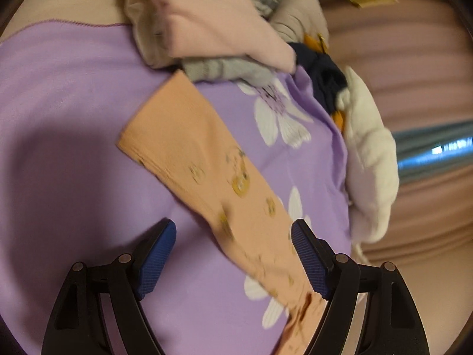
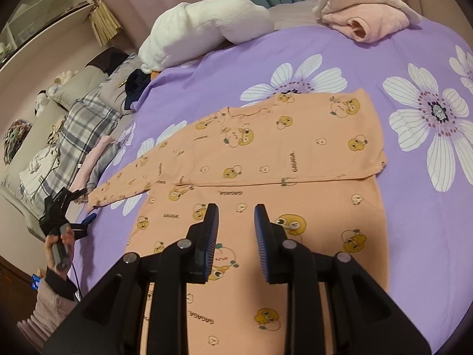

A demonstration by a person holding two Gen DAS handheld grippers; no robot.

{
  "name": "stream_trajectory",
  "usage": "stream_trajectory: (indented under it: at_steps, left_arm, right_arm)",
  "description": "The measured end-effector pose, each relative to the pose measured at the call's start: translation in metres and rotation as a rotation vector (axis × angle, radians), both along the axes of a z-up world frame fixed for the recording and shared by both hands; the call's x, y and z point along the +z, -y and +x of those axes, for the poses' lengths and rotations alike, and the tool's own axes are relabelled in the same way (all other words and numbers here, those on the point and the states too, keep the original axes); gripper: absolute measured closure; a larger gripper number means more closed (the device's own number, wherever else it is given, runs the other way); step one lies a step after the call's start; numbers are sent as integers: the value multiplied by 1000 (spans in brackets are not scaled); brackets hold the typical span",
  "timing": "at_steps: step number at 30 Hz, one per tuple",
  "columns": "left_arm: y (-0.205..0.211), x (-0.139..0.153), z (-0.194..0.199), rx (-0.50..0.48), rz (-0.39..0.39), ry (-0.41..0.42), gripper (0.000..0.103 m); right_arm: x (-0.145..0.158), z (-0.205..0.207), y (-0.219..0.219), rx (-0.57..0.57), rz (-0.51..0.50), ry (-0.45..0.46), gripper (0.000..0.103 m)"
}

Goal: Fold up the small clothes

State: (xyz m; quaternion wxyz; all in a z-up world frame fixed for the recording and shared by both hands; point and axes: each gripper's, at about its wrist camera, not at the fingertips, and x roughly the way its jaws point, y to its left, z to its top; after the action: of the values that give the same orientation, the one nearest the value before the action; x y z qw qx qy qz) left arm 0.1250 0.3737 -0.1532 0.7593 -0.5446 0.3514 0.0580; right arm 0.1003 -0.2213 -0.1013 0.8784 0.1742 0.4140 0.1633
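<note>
An orange child's top [image 2: 266, 153] printed with yellow cartoon faces lies flat on the purple flowered sheet [image 2: 399, 68]. One side is folded over and one sleeve [image 2: 127, 183] stretches out left. My right gripper [image 2: 236, 216] is open and empty, just above the lower part of the top. My left gripper [image 1: 233, 236] is open and empty above the sleeve [image 1: 201, 159], which runs diagonally between its fingers. The left gripper also shows in the right wrist view [image 2: 85, 219], at the sleeve's cuff.
A folded pink garment [image 2: 363, 20] lies at the far right of the sheet. A white plush pillow [image 2: 201, 29] sits at the far edge. A pile of clothes, plaid and grey [image 1: 236, 9], lies beyond the sleeve's end. Pillows [image 2: 79, 82] lie at the left.
</note>
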Motion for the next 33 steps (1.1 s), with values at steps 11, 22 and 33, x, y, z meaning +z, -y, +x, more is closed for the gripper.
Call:
stream_trajectory:
  at_steps: [11, 22, 33]
  left_arm:
    - [-31, -4, 20, 136, 53, -51, 76]
    - [10, 52, 28, 23, 281, -9, 96]
    - [157, 126, 69, -284, 469, 136, 96]
  right_arm:
    - [2, 2, -15, 23, -8, -7, 77]
    - [-6, 1, -2, -7, 16, -18, 77]
    - [-7, -14, 27, -32, 60, 6, 77]
